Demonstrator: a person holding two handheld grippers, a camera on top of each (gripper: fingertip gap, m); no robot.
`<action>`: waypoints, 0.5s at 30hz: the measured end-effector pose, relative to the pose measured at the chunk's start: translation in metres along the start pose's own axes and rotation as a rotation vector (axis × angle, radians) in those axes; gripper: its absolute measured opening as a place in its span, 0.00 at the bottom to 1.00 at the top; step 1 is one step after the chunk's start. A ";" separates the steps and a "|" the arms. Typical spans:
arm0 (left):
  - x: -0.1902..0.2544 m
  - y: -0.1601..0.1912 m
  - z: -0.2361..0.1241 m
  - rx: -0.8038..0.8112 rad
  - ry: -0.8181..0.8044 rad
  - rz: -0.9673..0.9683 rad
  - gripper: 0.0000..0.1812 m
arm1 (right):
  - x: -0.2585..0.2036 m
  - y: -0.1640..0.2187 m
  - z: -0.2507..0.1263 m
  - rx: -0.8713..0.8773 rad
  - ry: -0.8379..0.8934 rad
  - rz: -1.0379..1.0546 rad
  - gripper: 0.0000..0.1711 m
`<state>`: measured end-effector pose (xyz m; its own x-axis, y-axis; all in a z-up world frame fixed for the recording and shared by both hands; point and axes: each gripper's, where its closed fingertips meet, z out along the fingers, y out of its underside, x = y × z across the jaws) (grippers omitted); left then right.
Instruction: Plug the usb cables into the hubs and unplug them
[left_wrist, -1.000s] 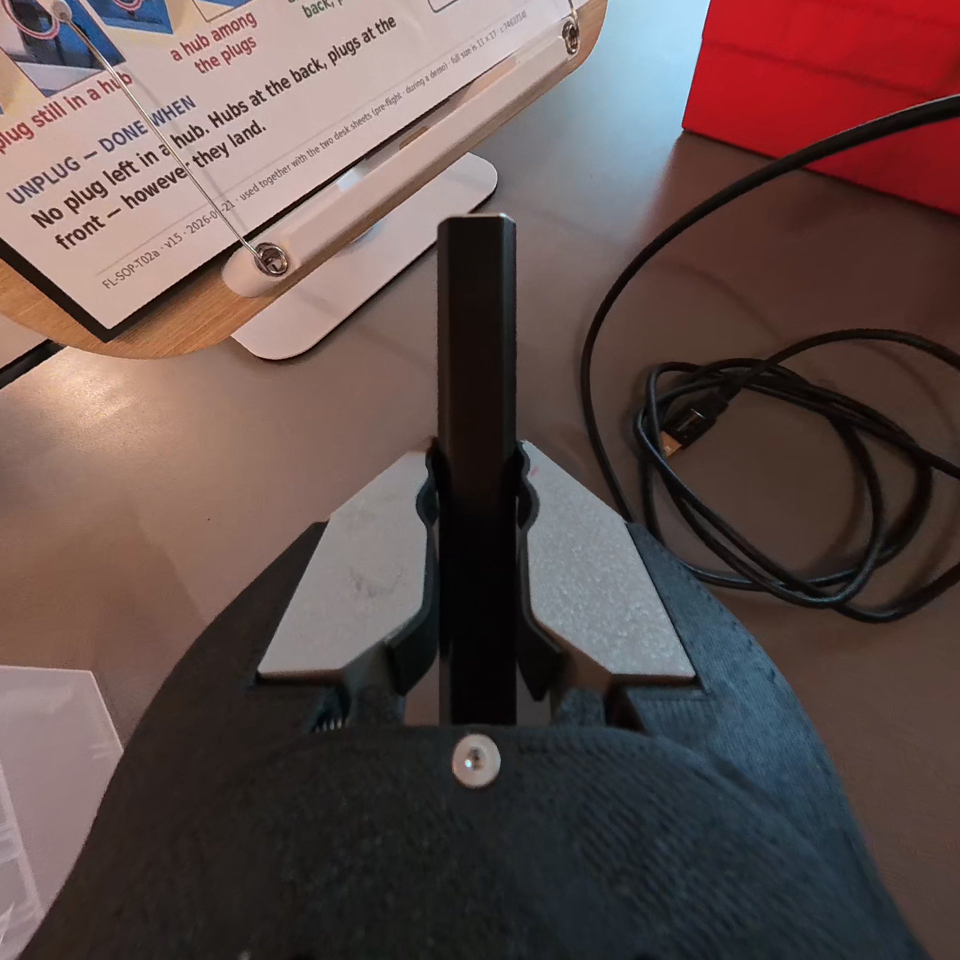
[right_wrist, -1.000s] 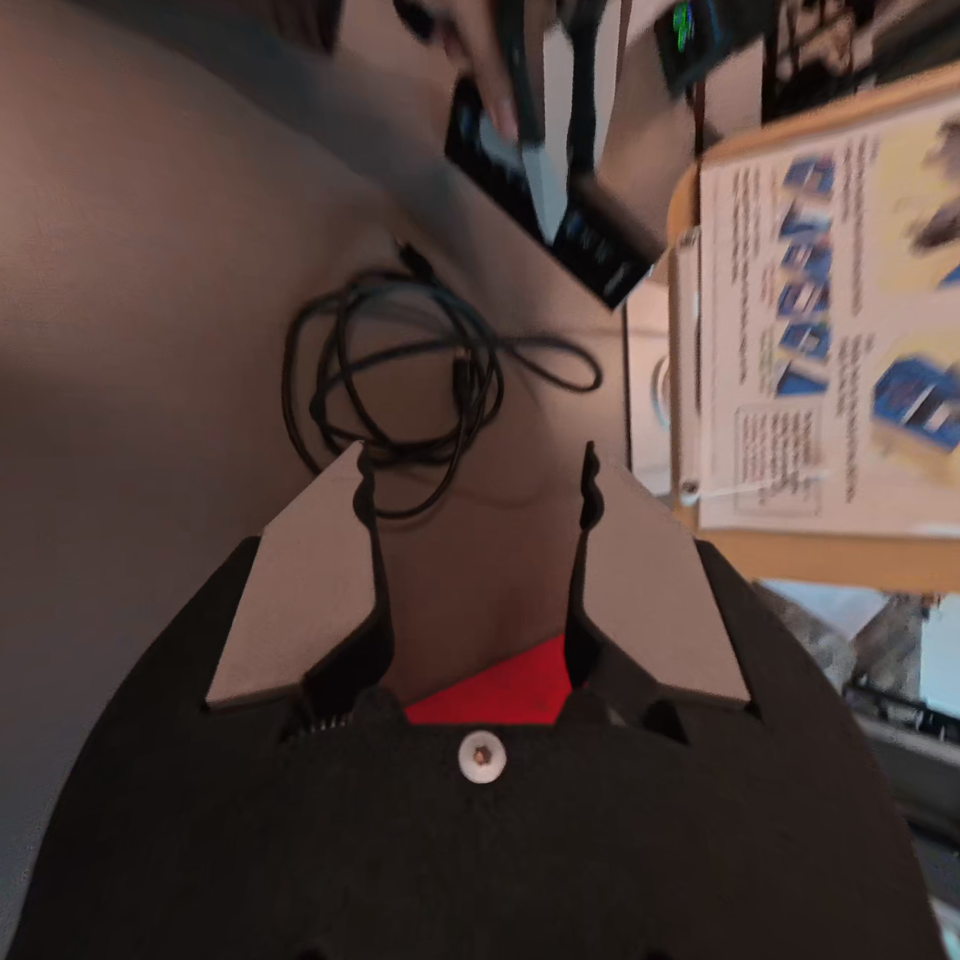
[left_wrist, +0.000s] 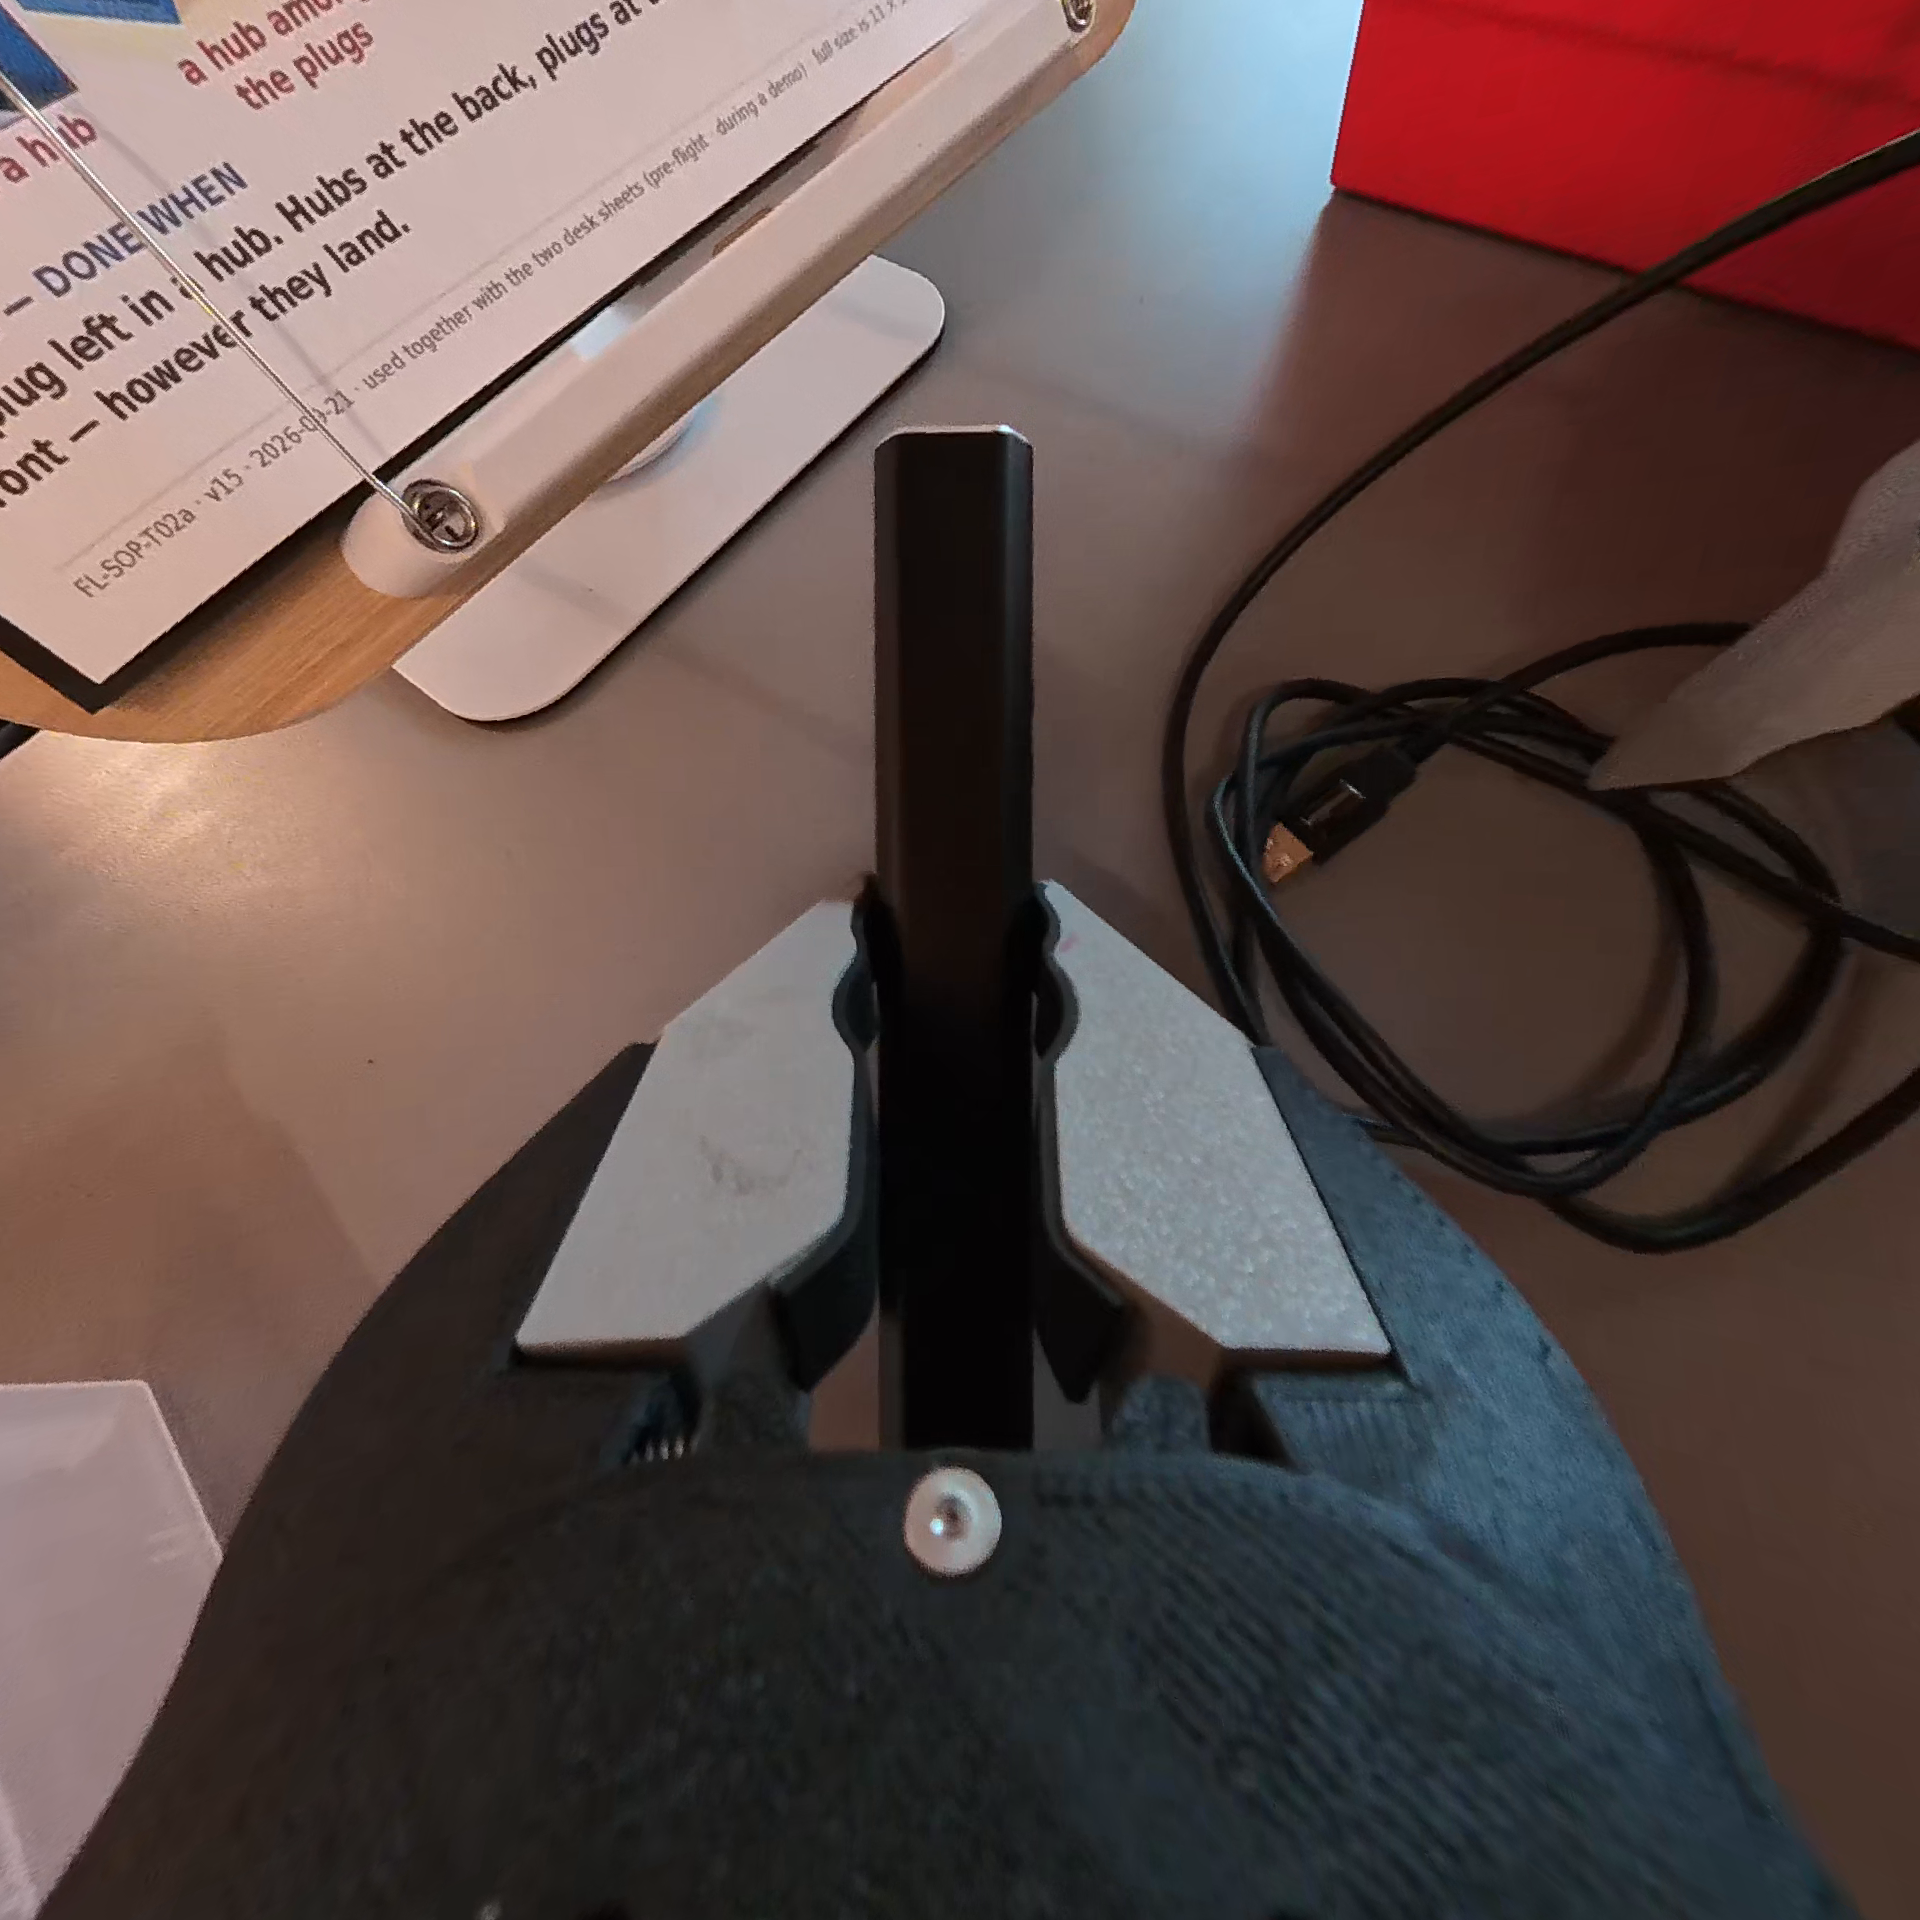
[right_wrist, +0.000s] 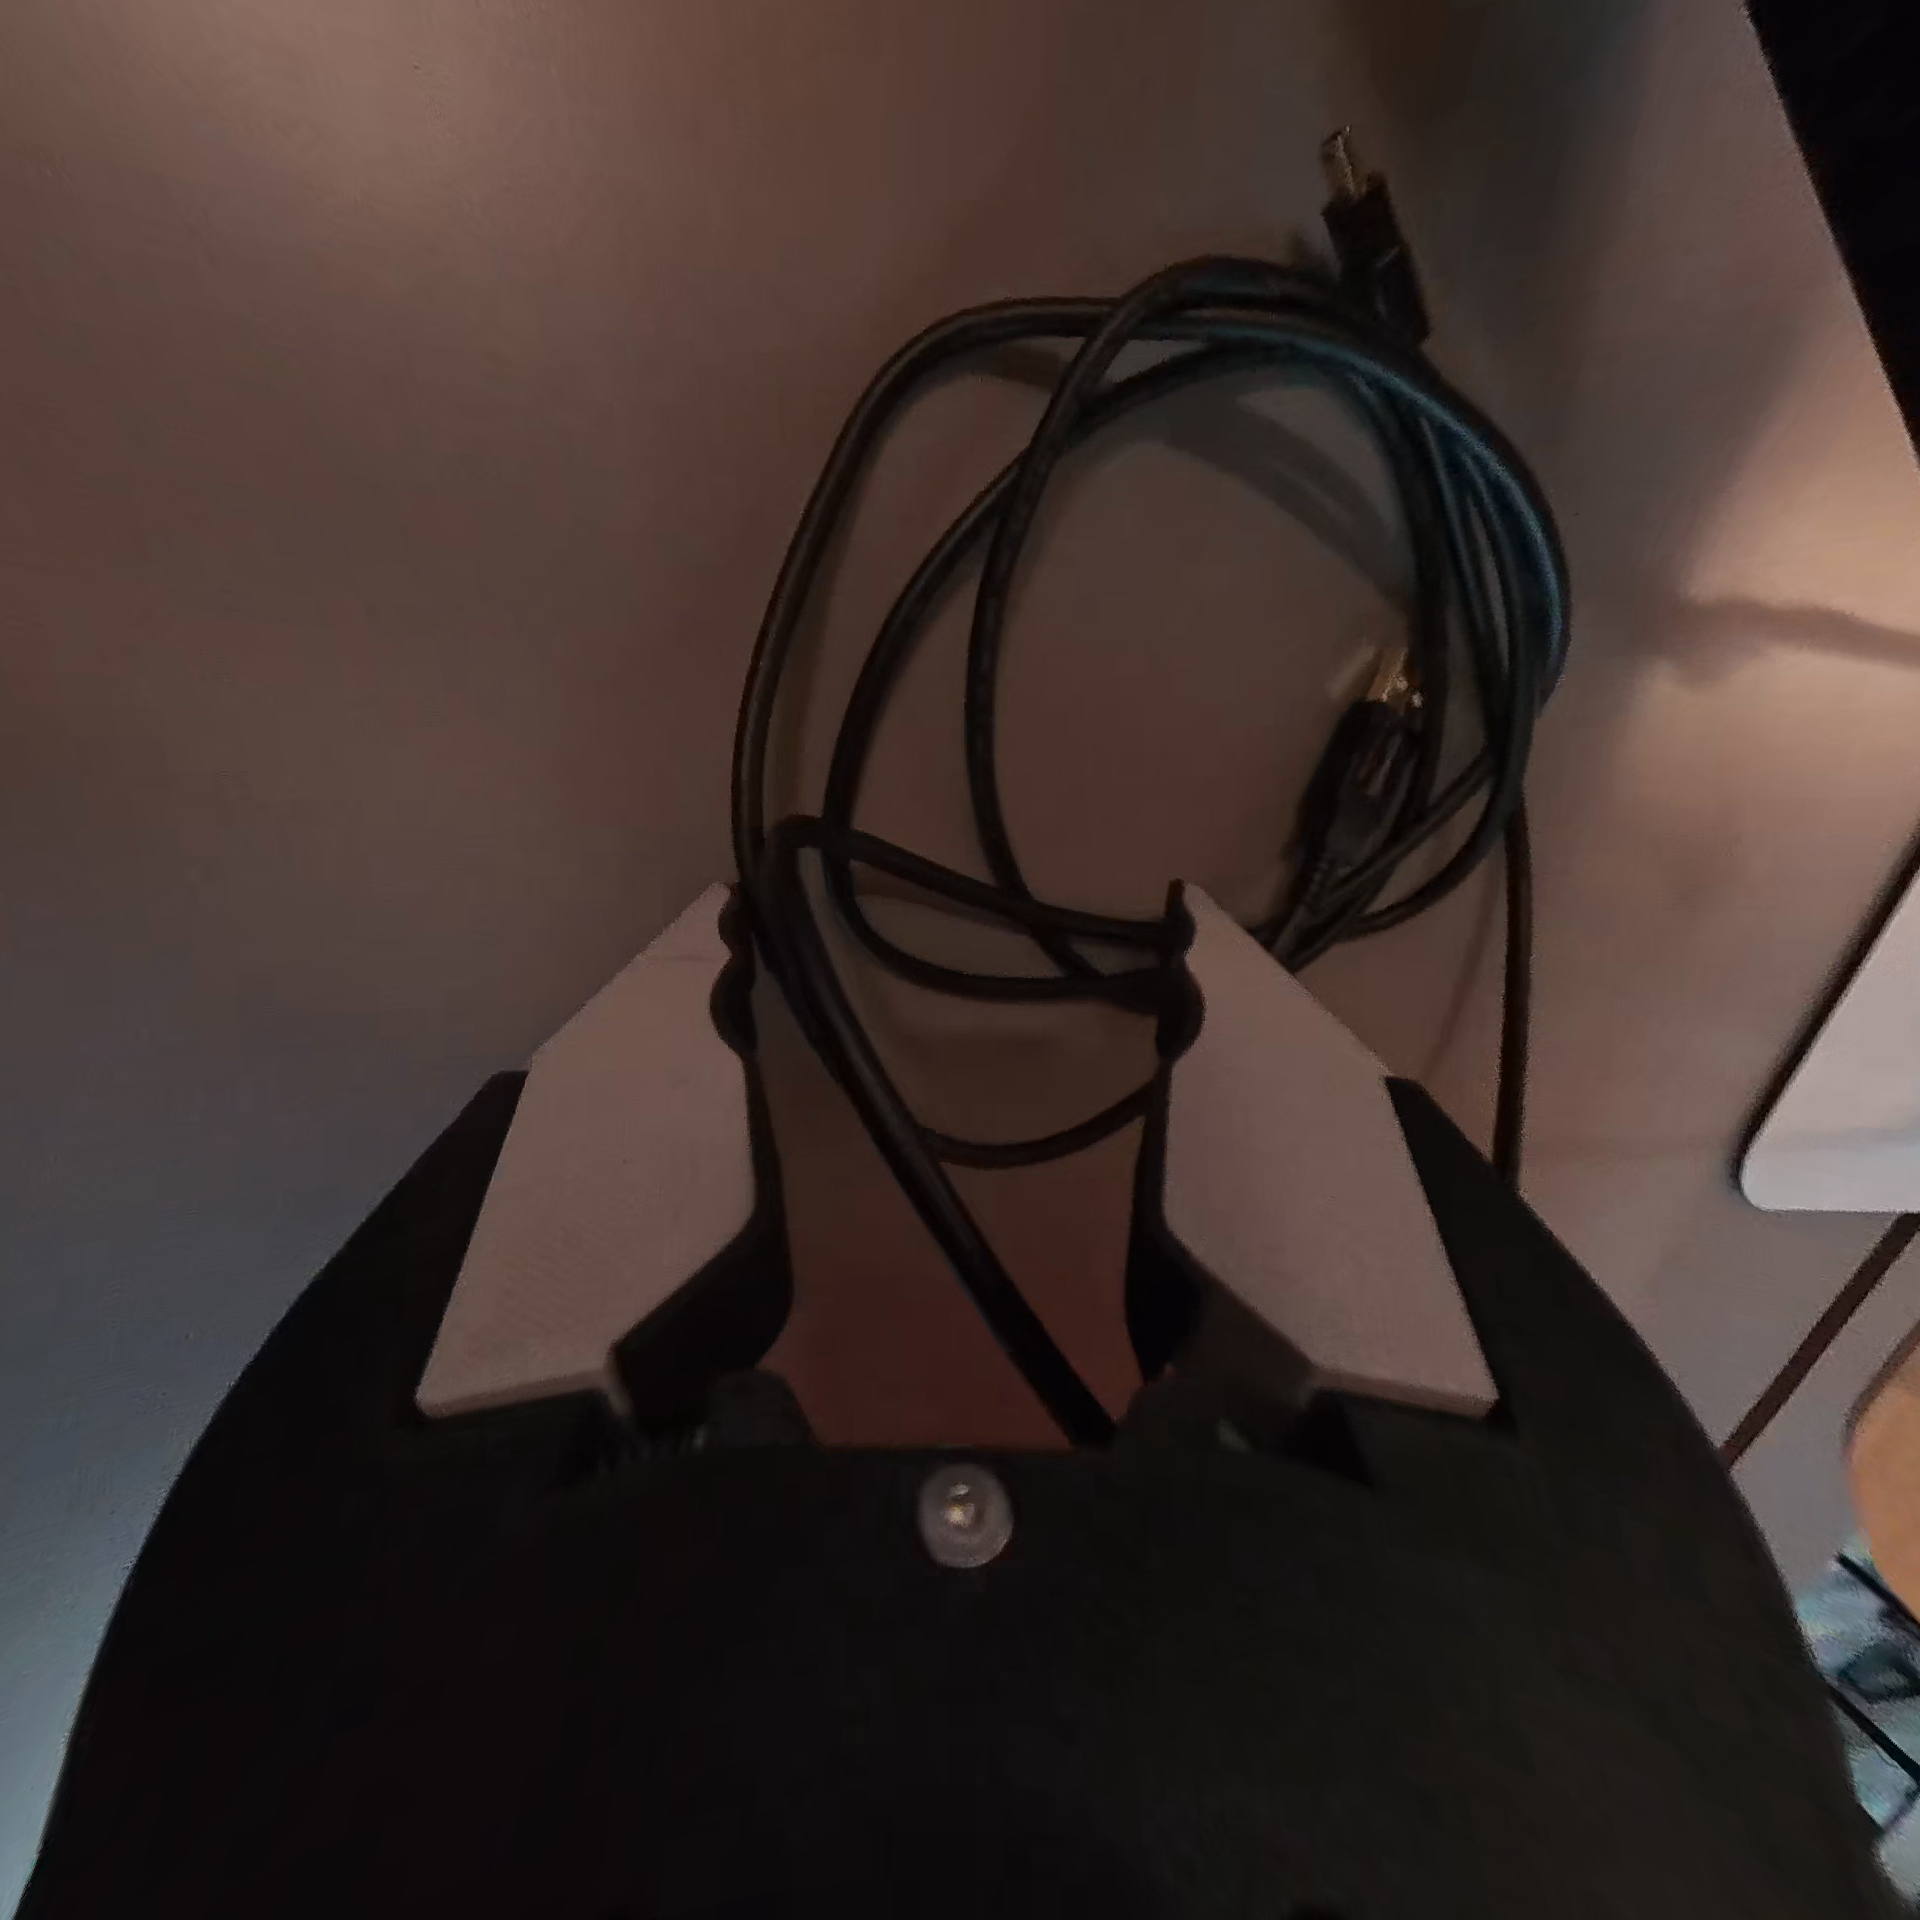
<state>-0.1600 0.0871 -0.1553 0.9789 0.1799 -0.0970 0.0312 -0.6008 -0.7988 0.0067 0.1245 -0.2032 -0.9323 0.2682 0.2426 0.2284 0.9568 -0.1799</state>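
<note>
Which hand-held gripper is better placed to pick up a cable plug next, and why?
The right hand-held gripper: it is open, right above the coiled cable. The left hand-held gripper is shut on the black hub, so it is occupied.

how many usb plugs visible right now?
2 in the right wrist view: one plug at the coil's far end, one plug lying inside its loops. Others may be hidden.

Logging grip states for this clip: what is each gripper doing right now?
Left gripper: shut on the black hub.
Right gripper: open, holding nothing, above the coiled black cable.
</note>
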 end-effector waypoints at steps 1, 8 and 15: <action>0.000 0.000 0.000 0.000 0.000 0.000 0.14 | 0.000 -0.003 0.002 0.004 -0.023 0.001 0.45; -0.002 -0.001 -0.002 0.005 -0.006 -0.005 0.14 | 0.005 -0.025 0.020 0.038 -0.208 0.160 0.57; -0.007 -0.006 -0.008 0.036 -0.024 -0.020 0.14 | 0.011 -0.027 0.016 0.042 -0.123 0.195 0.07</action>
<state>-0.1658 0.0832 -0.1455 0.9731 0.2102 -0.0943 0.0431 -0.5683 -0.8217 -0.0140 0.1001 -0.2108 -0.8994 0.4293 0.0823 0.3980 0.8821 -0.2519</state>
